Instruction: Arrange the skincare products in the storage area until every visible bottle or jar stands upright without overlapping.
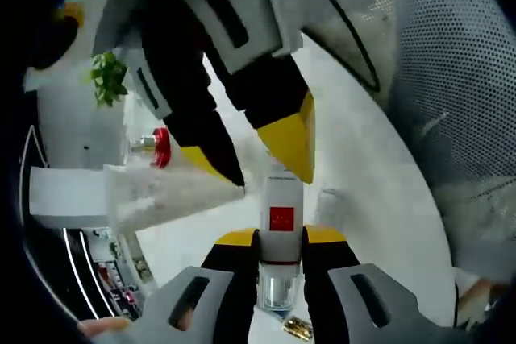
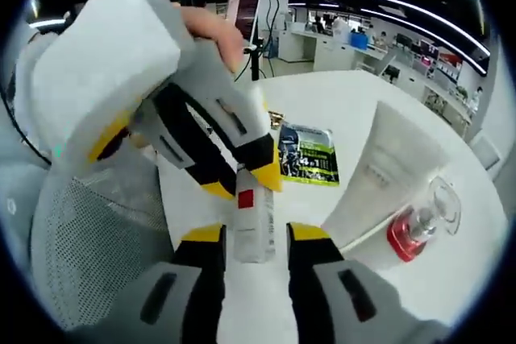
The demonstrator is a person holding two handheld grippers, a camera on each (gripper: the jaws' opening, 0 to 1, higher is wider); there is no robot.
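Both grippers clamp one slim white bottle with a red square label: the left gripper holds its clear lower end, the right gripper its other end. Beyond the right gripper, on the white table, lie a white tube, a red-collared clear bottle and a green sachet.

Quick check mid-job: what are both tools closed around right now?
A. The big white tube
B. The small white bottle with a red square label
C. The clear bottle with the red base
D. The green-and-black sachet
B: in both views the small white bottle with the red square label sits between the yellow tips of the right tool and the left tool, gripped from opposite ends.
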